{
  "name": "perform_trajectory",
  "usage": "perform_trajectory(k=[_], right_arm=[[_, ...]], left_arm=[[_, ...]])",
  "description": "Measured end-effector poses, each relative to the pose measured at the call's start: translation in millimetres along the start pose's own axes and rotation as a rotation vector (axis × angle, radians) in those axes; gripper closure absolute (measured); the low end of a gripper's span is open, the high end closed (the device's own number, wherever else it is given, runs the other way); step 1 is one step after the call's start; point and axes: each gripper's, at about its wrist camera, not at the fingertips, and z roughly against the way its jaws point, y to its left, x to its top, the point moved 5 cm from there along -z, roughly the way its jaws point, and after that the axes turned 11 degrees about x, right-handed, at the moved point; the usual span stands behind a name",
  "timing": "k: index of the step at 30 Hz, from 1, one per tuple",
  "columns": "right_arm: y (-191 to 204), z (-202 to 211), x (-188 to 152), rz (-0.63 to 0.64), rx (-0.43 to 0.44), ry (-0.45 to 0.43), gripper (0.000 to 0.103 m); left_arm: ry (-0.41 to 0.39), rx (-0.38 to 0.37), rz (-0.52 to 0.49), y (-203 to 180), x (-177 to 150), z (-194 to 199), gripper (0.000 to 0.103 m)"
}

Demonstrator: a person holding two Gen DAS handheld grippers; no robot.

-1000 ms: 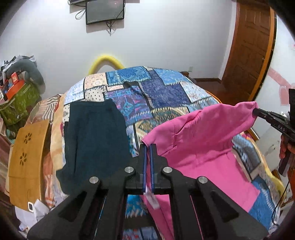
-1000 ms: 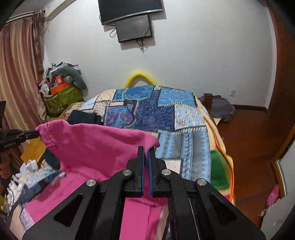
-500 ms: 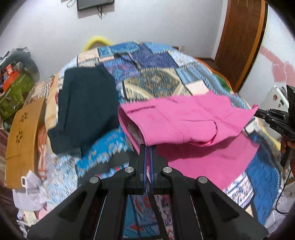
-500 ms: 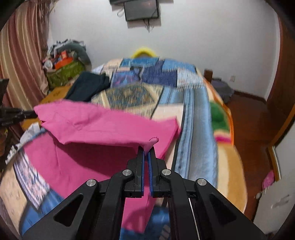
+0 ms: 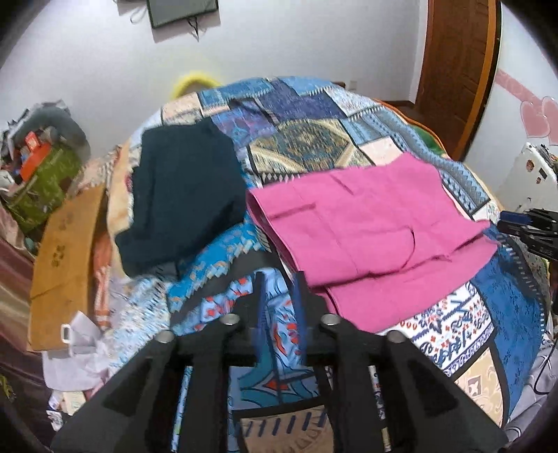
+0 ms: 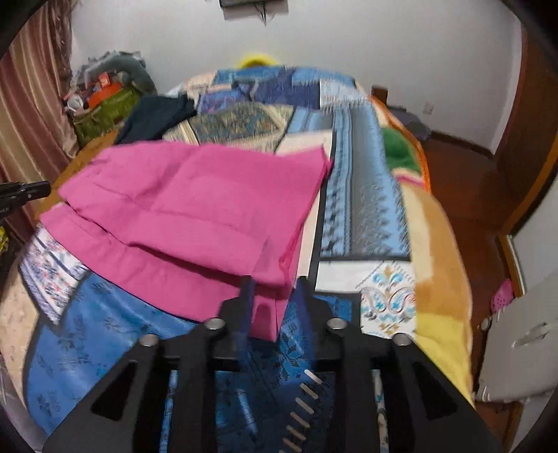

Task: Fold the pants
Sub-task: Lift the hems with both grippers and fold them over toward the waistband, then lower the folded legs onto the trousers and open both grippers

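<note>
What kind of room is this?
Most likely a bedroom: a bed under a patchwork quilt, a screen on the wall, a wooden door, and pink pants lying folded on the quilt.

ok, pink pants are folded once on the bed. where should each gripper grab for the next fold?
Probably the two near corners of the pink pants, from the near bed edge. They lie flat and doubled, layered hems facing both open grippers: left gripper takes its side corner, right gripper the corner just ahead. Pinch both layers together.
</note>
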Motion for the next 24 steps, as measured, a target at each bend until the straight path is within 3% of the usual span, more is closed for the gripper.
perform_trajectory(k=[1,2,3,4,6,16,19,22,24], right_arm=[[4,6,2,0.015,0.0,-0.021,0.071],[9,11,7,0.031,0.001,-0.038,0.064],[14,14,10,0.046,0.001,-0.046,0.052],[19,14,12,0.06,0.001,-0.052,0.047],[31,11,18,0.098,0.016,-0.056,0.04],[70,-52,19,0.298,0.034,0.113,0.041],[74,-63,23,0.338,0.029,0.128,0.043],[79,-72,27,0.36,0.044,0.132,0.058],[81,-79,29,0.358,0.063,0.14,0.076]], left_arm=[[-0.008,0.0,0.001,0,4,2,0.062],[-0.016,0.001,0.0,0,7,5,0.055],[-0.028,0.006,-0.004,-2,11,7,0.04],[-0.036,0.009,-0.008,-3,14,9,0.028],[-0.06,0.011,-0.022,-11,21,11,0.022],[-0.02,-0.019,-0.212,-72,24,-7,0.015],[0.001,-0.032,-0.255,-87,21,-17,0.015],[0.018,-0.048,-0.283,-99,18,-24,0.015],[0.028,-0.054,-0.306,-107,18,-29,0.015]])
